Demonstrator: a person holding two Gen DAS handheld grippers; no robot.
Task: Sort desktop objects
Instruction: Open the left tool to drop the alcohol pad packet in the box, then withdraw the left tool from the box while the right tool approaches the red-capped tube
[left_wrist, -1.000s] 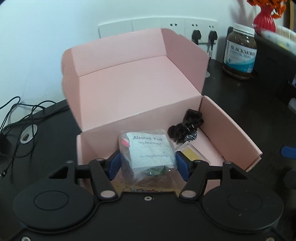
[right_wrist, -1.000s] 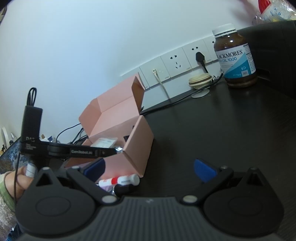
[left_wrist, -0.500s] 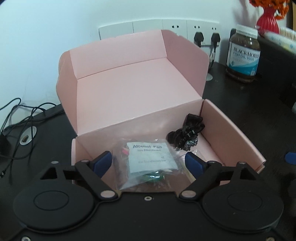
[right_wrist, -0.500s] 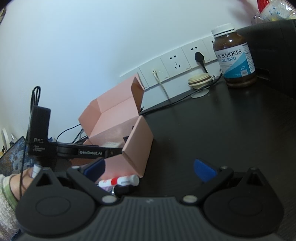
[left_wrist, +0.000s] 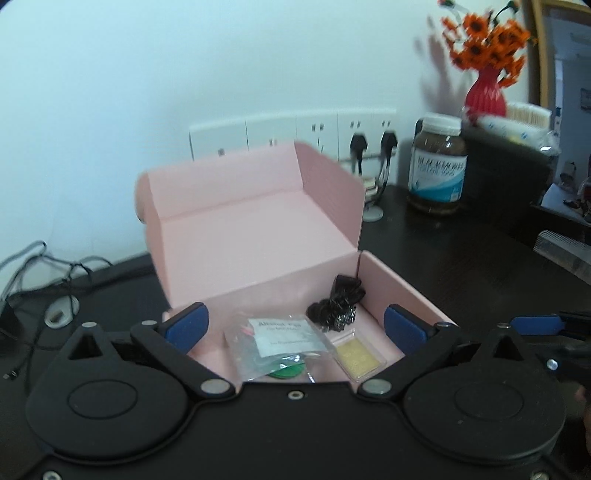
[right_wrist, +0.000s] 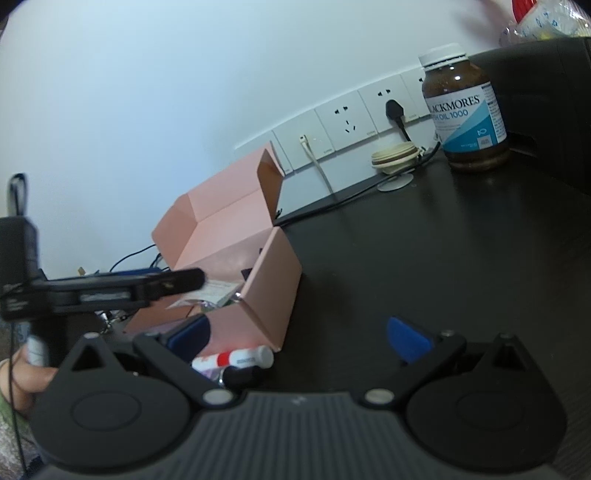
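The left gripper (left_wrist: 293, 326) is hovering over the pink box (left_wrist: 258, 236) with its jaws released, gripping nothing. The alcohol pad bag (left_wrist: 282, 341) is lying inside the box, with a black clip (left_wrist: 338, 304) at its 1 o'clock and a yellow case (left_wrist: 358, 354) at its 3 o'clock. The right gripper (right_wrist: 299, 334) is also spread wide over the dark worktop (right_wrist: 443, 258), with a red-and-white marker (right_wrist: 234, 358) lying at its 8 o'clock.
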